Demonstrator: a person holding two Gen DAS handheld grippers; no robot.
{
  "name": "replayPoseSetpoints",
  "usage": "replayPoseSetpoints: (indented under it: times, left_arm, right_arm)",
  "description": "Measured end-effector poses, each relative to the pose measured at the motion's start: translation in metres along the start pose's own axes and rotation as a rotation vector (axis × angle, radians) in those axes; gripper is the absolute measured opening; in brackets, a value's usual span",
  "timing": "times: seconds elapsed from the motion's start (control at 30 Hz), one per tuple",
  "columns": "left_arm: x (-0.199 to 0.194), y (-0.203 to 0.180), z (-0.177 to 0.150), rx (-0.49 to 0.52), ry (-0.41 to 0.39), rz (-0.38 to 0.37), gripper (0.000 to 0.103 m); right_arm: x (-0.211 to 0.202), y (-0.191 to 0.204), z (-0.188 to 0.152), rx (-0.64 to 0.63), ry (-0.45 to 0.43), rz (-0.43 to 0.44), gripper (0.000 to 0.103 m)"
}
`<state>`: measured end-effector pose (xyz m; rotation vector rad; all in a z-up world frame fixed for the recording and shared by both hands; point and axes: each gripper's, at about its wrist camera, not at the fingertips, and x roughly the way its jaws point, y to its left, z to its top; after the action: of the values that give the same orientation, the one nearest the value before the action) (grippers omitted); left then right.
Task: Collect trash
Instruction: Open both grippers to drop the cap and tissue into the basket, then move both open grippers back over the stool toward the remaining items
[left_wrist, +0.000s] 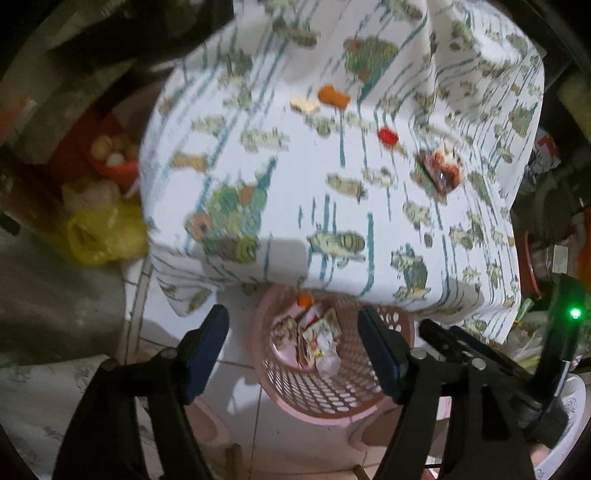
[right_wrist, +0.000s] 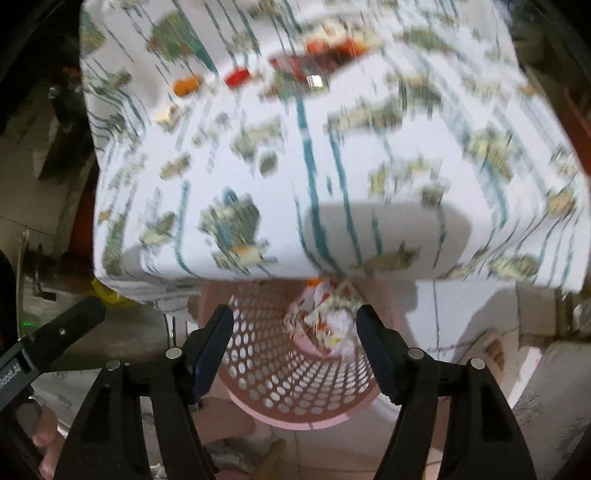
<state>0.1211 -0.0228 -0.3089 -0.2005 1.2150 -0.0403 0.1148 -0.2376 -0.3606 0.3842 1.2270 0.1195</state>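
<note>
Both my grippers hang over the pink perforated basket on the tiled floor, bottom centre of each view. My left gripper has its jaws spread wide with nothing between them, same for my right gripper. Down in the basket sits a heap of trash: crumpled white paper, printed wrappers, a bit of orange peel near the table edge. More is up on the table's patterned cloth, upper middle of the left view: an orange scrap, a pale crumb, a red bottle cap and a reddish-brown shiny wrapper. Right view's too blurry for detail.
</note>
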Motion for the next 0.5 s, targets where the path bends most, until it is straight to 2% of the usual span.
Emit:
replayPoseSetpoints:
  times: [0.17,0.33,0.43,0.5]
  left_arm:
    - [-0.022,0.001,0.005,0.016,-0.087,0.022,0.077]
    - [-0.040,0.004,0.009,0.005,-0.137,-0.007,0.078]
    - [-0.050,0.003,0.008,0.016,-0.179,0.005,0.091]
    - [-0.058,0.002,0.008,0.019,-0.208,0.021,0.093]
  right_arm:
    - [-0.030,0.009,0.008,-0.050,-0.088,-0.028,0.072]
    - [-0.050,0.019,0.011,-0.101,-0.157,-0.067,0.079]
    - [-0.055,0.024,0.011,-0.121,-0.181,-0.093,0.079]
    - [-0.058,0.028,0.010,-0.136,-0.205,-0.124,0.080]
